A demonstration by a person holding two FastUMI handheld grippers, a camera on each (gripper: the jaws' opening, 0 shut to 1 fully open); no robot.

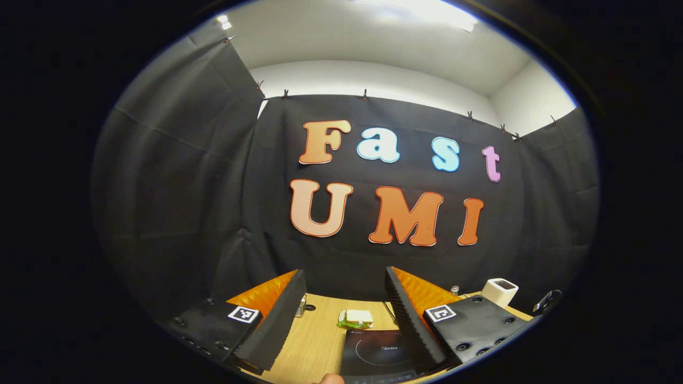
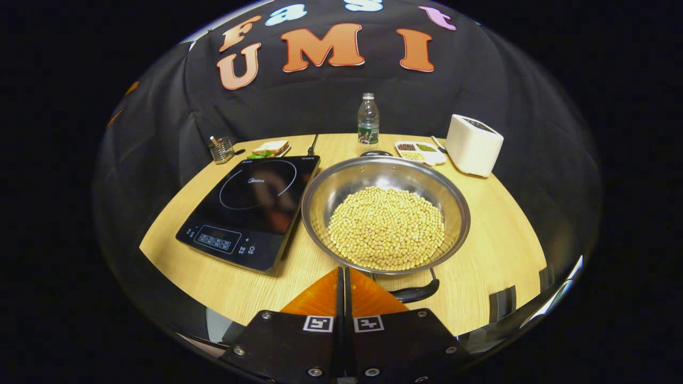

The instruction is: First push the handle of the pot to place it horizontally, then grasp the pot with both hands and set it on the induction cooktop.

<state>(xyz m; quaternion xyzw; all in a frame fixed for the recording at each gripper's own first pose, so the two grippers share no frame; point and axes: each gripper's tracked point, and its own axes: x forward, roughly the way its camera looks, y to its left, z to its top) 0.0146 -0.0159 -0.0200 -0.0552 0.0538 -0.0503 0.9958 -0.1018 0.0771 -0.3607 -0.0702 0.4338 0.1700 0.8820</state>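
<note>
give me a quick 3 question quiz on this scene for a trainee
1. True or false: the pot already sits on the induction cooktop.
2. What fills the pot? A) water B) pale beans C) rice noodles
3. Fill in: the right tool has its fingers ____ , while the left tool has them spread apart.

Key:
1. False; it stands on the table beside the cooktop.
2. B
3. closed together, just short of the pot's near handle

place: recording booth | evidence: black cloth walls (image 1: 176,176), wooden table (image 2: 496,250)
</note>
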